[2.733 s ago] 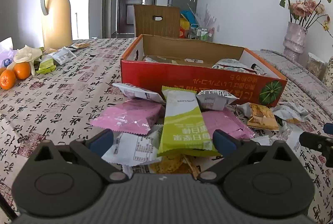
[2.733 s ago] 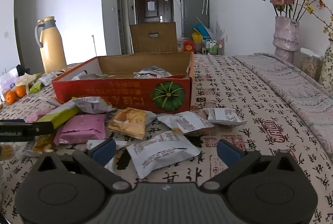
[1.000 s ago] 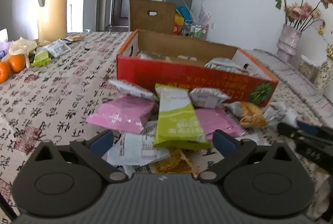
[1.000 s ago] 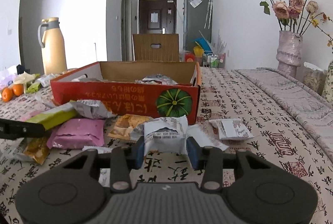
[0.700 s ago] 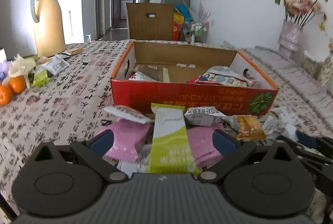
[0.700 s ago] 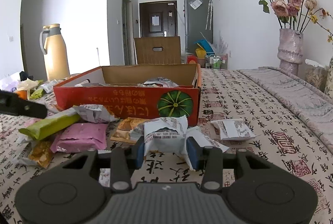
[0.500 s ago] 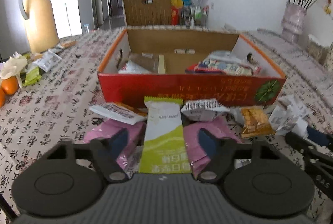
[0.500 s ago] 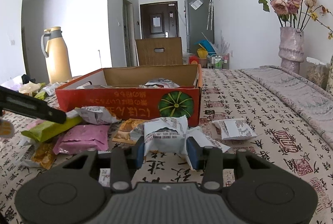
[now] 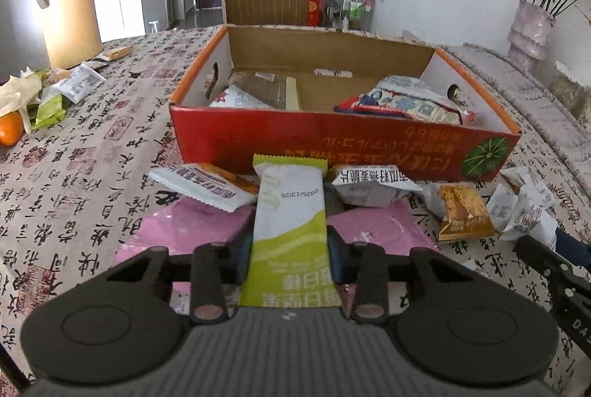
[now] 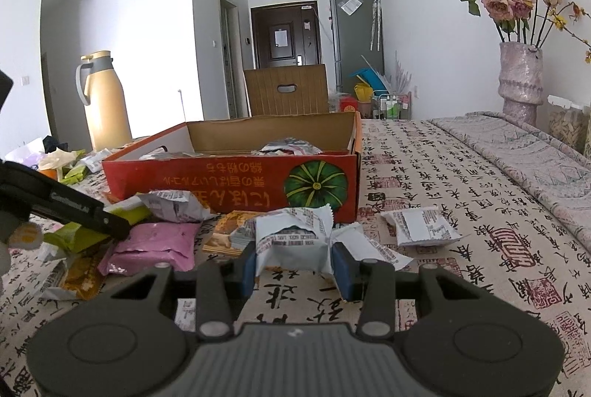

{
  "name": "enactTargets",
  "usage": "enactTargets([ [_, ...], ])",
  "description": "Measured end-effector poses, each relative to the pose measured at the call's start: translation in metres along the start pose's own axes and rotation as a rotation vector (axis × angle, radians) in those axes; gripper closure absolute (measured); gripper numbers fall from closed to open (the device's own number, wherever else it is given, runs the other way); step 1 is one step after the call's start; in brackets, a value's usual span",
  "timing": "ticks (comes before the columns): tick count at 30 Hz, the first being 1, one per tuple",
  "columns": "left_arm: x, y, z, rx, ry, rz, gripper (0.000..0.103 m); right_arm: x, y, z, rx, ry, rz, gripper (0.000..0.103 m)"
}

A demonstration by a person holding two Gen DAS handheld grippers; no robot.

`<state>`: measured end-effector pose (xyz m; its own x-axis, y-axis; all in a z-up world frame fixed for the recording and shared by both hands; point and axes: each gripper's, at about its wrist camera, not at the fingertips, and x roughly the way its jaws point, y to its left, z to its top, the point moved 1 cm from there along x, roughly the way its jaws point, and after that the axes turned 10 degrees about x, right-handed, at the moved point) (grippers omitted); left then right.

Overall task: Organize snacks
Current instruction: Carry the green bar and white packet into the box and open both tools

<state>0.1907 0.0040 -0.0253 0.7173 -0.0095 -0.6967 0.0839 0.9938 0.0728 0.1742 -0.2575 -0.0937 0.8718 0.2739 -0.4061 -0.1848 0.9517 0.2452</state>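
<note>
A long green-and-white snack bar (image 9: 291,208) lies between the fingers of my left gripper (image 9: 290,249), whose jaws are closing; the blue pads touch its two long sides. It rests on a pile of loose packets in front of the red cardboard box (image 9: 332,142), which holds several snacks. My right gripper (image 10: 293,264) is shut on a crumpled white snack packet (image 10: 291,242), held just above the tablecloth, near the box's (image 10: 229,182) pumpkin-printed corner. The left gripper's finger (image 10: 74,208) shows at the left of the right wrist view.
Two pink packets (image 9: 184,227), an orange packet (image 9: 461,208) and white packets lie around the bar. Another white packet (image 10: 421,225) lies right of the box. A yellow thermos (image 9: 62,2), an orange (image 9: 9,127) and wrappers sit far left. A flower vase (image 10: 521,79) stands at the right.
The left gripper moved forward toward the box, tipped downward, and its jaws came in from wide open onto the green bar. The right gripper kept still, holding the white packet.
</note>
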Motion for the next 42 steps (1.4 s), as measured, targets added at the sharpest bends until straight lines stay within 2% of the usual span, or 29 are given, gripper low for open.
enactTargets([
  [13,-0.039,0.002,0.003,0.004,-0.125,-0.006,0.064,-0.005,0.007,0.001,-0.030,-0.016,-0.014,0.062],
  [22,-0.056,0.002,0.026,0.000,-0.212,-0.004,0.064,-0.012,0.029,0.029,-0.071,-0.077,0.029,0.062],
  [32,-0.049,0.004,0.062,-0.015,-0.269,0.016,0.064,0.011,0.048,0.075,-0.101,-0.142,0.048,0.062],
  [42,-0.020,0.008,0.103,-0.043,-0.274,0.051,0.064,0.061,0.060,0.106,-0.117,-0.112,0.044,0.062],
])
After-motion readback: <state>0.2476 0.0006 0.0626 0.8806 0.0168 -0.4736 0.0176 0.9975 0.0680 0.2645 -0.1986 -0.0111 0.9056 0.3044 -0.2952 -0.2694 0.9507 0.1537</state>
